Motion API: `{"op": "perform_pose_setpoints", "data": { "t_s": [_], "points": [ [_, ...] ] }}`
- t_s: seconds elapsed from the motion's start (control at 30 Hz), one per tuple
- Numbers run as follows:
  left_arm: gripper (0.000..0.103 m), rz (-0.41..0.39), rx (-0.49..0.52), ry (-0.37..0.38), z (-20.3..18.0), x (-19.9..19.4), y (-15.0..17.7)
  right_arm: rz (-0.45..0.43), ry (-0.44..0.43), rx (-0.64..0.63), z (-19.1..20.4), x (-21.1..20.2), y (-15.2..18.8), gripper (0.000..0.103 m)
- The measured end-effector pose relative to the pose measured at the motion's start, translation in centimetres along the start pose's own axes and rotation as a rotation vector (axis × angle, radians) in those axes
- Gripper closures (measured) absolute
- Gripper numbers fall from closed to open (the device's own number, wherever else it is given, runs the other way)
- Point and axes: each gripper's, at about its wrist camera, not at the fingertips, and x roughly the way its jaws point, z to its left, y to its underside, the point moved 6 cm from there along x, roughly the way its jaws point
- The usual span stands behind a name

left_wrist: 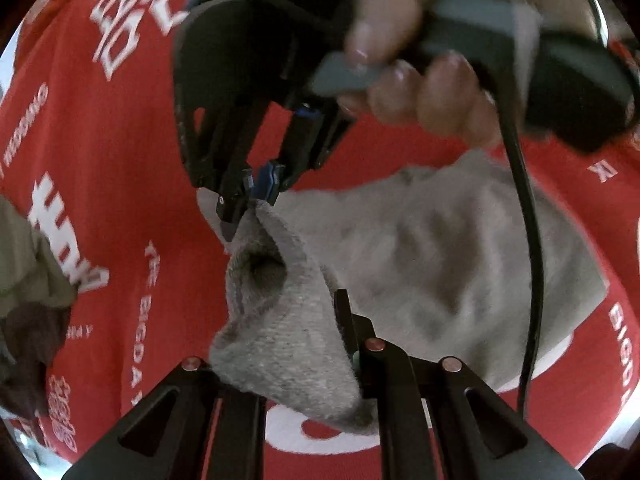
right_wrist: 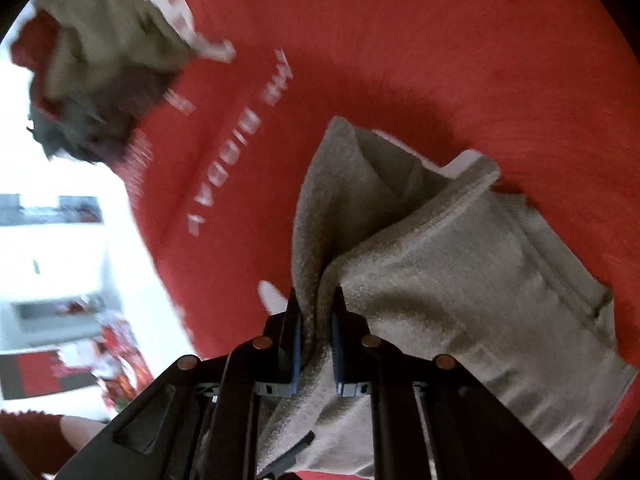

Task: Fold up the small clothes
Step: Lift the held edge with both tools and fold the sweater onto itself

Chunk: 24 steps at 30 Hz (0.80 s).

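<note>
Fingers on the right gripper [right_wrist: 316, 312] are pinched nearly together with a thick fold of the grey garment [right_wrist: 460, 272] squeezed between the blue pads [right_wrist: 297, 344], so that one's got a firm hold. From the left wrist view the same gripper [left_wrist: 250, 200] comes in from above with a hand [left_wrist: 404, 68] on its handle, biting a corner of the grey garment [left_wrist: 420, 248]. The left gripper [left_wrist: 280, 344] has cloth bunched up between its 2 fingers, but only the right finger [left_wrist: 344, 320] shows and the other is buried under fabric, so I honestly can't tell how tight it is. The garment is half lifted, the rest spread out on the red tablecloth [right_wrist: 400, 40] with white lettering. Another 2-tone pile of clothes [right_wrist: 100, 72], olive and dark, sits well apart near the cloth's edge, pretty blurry.
</note>
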Motion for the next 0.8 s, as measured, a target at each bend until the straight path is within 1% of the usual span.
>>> {"op": "perform_pose_setpoints", "data": {
  "t_s": [0.03,0.1,0.17,0.23,0.33,0.37,0.4,0.47,0.5,0.57,0.67,0.73,0.8],
  "points": [
    [0.09,-0.015,0.014,0.007,-1.0,-0.7,-1.0,-0.036,-0.023,0.011,0.2,-0.8,-0.1,0.09],
    [0.09,-0.043,0.048,0.022,-3.0,-1.7,-2.7,-0.12,-0.07,0.03,-0.9,-4.4,1.0,0.09],
    [0.09,-0.07,0.087,0.039,-5.1,-2.5,-4.2,-0.219,-0.11,0.039,-2.2,-8.3,2.9,0.09],
    [0.09,-0.097,0.143,0.06,-8.2,-3.1,-5.6,-0.283,-0.136,0.061,-3.5,-10.8,4.8,0.09],
    [0.09,-0.108,0.219,0.097,-12.8,-3.0,-6.5,-0.38,-0.161,0.125,-7.4,-14.8,8.6,0.09],
    [0.09,-0.102,0.245,0.112,-14.5,-2.7,-6.6,-0.395,-0.161,0.143,-8.3,-14.9,9.5,0.09],
    [0.09,-0.089,0.271,0.13,-16.4,-2.2,-6.6,-0.415,-0.158,0.179,-10.5,-15.7,11.1,0.09],
    [0.09,-0.058,0.31,0.162,-19.6,-0.8,-6.1,-0.436,-0.152,0.249,-13.8,-15.9,13.4,0.09],
    [0.09,-0.045,0.327,0.173,-21.0,-0.2,-5.8,-0.444,-0.14,0.298,-16.1,-15.7,14.8,0.09],
    [0.09,-0.017,0.362,0.193,-23.6,1.1,-5.0,-0.444,-0.108,0.38,-19.9,-14.7,17.4,0.09],
    [0.09,0.022,0.414,0.201,-26.8,2.9,-3.5,-0.433,-0.092,0.501,-24.4,-12.4,20.7,0.09],
    [0.09,0.037,0.433,0.199,-27.6,3.4,-3.0,-0.433,-0.103,0.55,-26.0,-11.6,22.1,0.089],
    [0.09,0.037,0.45,0.186,-27.7,3.3,-2.9,-0.44,-0.137,0.58,-26.4,-11.0,22.3,0.089]
  ]
}}
